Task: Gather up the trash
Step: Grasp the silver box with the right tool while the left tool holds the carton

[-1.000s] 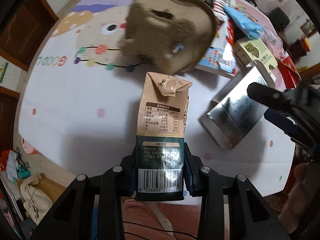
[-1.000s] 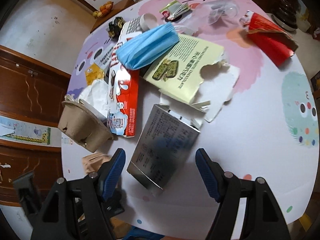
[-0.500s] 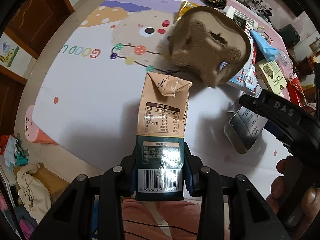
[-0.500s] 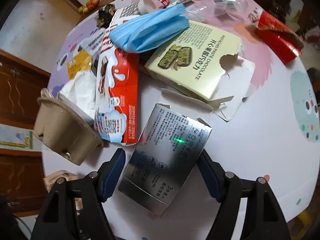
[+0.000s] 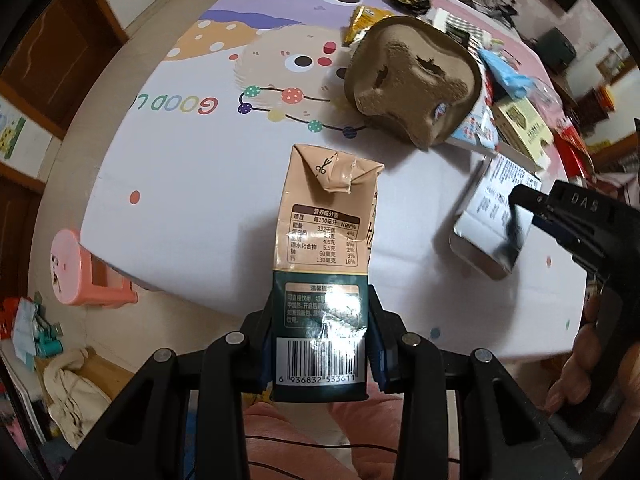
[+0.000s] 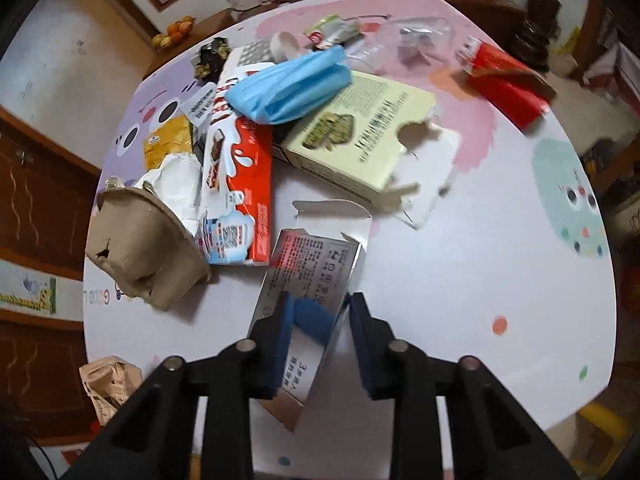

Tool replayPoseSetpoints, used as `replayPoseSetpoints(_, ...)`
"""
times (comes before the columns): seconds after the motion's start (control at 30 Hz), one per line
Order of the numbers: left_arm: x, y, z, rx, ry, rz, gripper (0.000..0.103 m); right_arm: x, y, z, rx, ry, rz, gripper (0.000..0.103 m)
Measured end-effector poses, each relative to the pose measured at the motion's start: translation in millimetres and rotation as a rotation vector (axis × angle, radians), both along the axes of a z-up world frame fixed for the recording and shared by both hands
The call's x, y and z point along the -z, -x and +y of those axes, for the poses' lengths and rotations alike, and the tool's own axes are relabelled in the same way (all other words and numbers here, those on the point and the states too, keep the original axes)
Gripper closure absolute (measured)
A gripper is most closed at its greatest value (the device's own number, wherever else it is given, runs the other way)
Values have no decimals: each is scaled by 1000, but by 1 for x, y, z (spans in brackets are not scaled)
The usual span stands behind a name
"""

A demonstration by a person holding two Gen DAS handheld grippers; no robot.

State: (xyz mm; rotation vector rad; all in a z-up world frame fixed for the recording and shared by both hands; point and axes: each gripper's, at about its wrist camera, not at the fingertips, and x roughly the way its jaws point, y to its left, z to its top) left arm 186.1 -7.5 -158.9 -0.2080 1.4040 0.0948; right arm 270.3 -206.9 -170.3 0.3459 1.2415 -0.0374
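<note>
The left hand-held gripper (image 5: 320, 344) is clenched on a drink carton (image 5: 324, 264), its blue pads pressed to the carton's dark lower sides just above the barcode. The carton points straight ahead of the fingers, its torn beige top farthest from them, over the near edge of the table (image 5: 192, 208).

Ahead and right of that gripper a brown pulp cup holder (image 5: 412, 88) lies tipped on the table. Farther right sits the silver box (image 5: 492, 220), with the right hand-held gripper (image 5: 528, 216) at it.

From the right wrist view, the right hand-held gripper (image 6: 320, 320) is grasping the silver box (image 6: 316, 280) at its near end: the left pad lies against the printed face and the right finger sits at the box's far edge. The box's open flap points away from the fingers. Whether the box is lifted or resting on the table (image 6: 460, 272) is hard to judge from this angle.

Beyond the box, ahead of the right gripper, lie a red and white snack box (image 6: 240, 184), a pale yellow chocolate box (image 6: 360, 136) and a blue face mask (image 6: 288, 84) on top of them. To the left is the pulp cup holder (image 6: 140, 252); far ahead and right, a red packet (image 6: 504, 80).
</note>
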Motion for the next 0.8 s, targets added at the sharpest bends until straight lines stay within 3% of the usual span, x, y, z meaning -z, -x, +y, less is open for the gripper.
replayPoseSetpoints(0.17, -10, 15, 17, 75, -7, -11, 68, 11, 9, -9, 86, -68, 22, 79)
replayPoseSetpoints(0.4, -27, 28, 42, 74, -3, -49, 68, 16, 32, -15, 165, -151, 7, 79)
replayPoseSetpoints(0.43, -28, 30, 44, 72, -4, -50, 68, 17, 32, -16, 170, -178, 14, 75)
replayPoseSetpoints(0.5, -30, 32, 48, 68, -5, -54, 68, 18, 30, -14, 174, -183, 31, 54)
replayPoseSetpoints(0.53, -31, 32, 50, 65, -8, -56, 68, 18, 28, -9, 170, -160, 30, 36)
replayPoseSetpoints(0.57, -31, 33, 51, 62, -9, -58, 68, 16, 25, -4, 162, -132, 21, 30)
replayPoseSetpoints(0.8, -28, 28, 56, 34, -15, -61, 68, 22, 3, 39, 104, 85, 65, 29)
